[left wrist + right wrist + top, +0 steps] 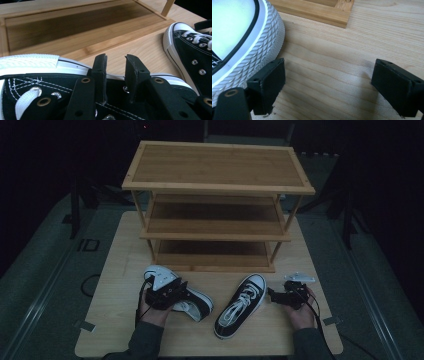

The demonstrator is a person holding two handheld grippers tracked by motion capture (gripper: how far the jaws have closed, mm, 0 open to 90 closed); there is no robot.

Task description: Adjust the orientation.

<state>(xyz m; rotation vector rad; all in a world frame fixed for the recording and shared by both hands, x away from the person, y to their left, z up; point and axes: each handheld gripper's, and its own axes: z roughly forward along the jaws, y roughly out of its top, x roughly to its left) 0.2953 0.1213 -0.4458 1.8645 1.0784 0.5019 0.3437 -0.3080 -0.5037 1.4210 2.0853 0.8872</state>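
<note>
Sneaker (192,301) pinched at its collar by left gripper (115,75) fingers; next, lift it to rack (215,222); right gripper (329,87) fingers spread.

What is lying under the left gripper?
Under the left gripper lies a black sneaker with a white toe cap, resting on the table. The gripper covers its middle, so the grip itself is hidden.

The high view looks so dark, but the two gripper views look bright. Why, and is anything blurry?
High view: dim all over, the room behind the wooden rack black, the table dull. Left gripper view: bright and close, the rack's bottom shelf a bit soft, the left shoe sharper. Right gripper view: bright, the right shoe's white toe glaring and washed out, with soft shadows on the table.
</note>
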